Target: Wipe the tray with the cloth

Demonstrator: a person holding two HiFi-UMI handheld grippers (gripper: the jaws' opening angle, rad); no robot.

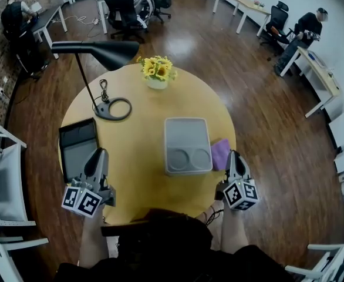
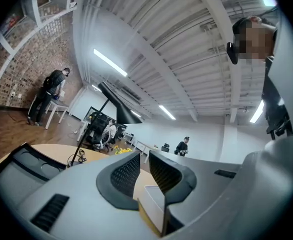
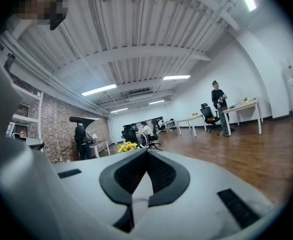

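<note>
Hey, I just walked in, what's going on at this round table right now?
A person at the round wooden table holds a gripper in each hand. The left gripper and the right gripper both have their fingers closed on nothing. The grey tray lies in the middle of the table. The purple cloth lies beside the tray's right edge, close to the right gripper's tip. Nothing has been picked up, so the wiping has not started.

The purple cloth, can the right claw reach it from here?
Probably yes. The cloth lies just ahead of the right claw, beside the tray, with nothing between. The claw is shut, so it must open first.
</note>
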